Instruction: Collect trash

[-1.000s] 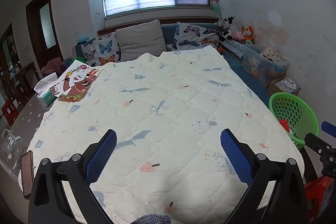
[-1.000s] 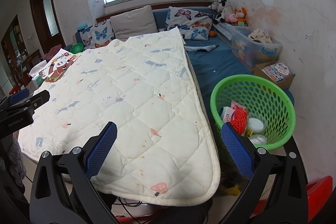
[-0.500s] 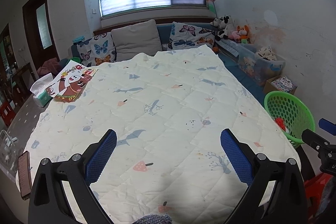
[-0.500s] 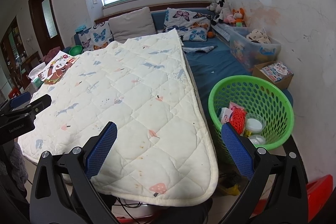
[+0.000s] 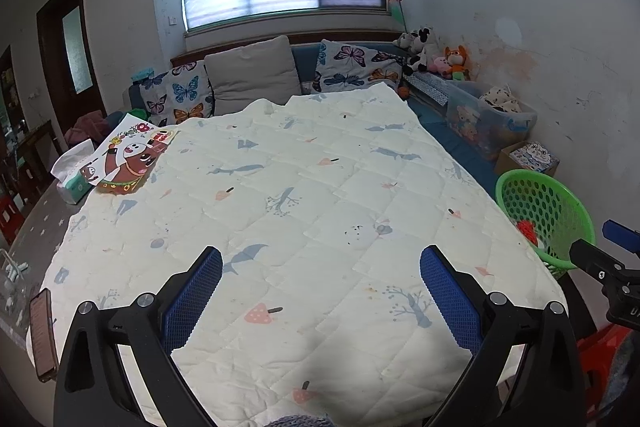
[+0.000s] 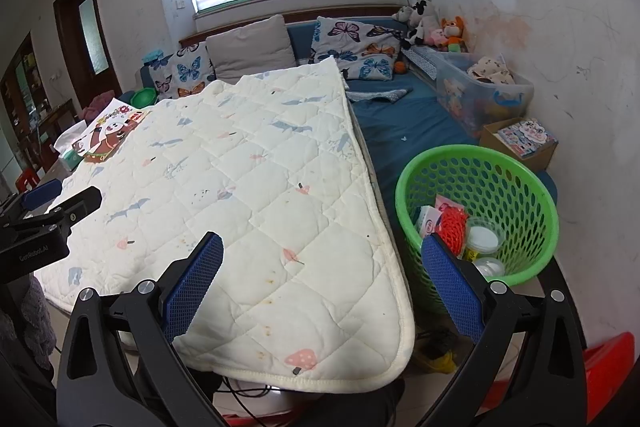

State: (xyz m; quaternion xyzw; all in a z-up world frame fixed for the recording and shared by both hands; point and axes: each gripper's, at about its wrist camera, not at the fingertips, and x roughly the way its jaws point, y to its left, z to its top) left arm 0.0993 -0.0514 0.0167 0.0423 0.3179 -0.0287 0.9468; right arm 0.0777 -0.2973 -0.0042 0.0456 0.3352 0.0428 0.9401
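The green basket [image 6: 478, 163] at 3 o'clock holds packets, red mesh [image 6: 452, 227] and lidded cups [image 6: 483, 238]; its base is hidden. Both the left hand-held gripper [image 5: 320, 289] and the right hand-held gripper [image 6: 322, 285] are released, holding nothing.

Both claws slightly farther back

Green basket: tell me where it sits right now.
The green basket stands low on the right of the right wrist view, just off the quilt's right edge and in front of the cardboard box, with trash inside.
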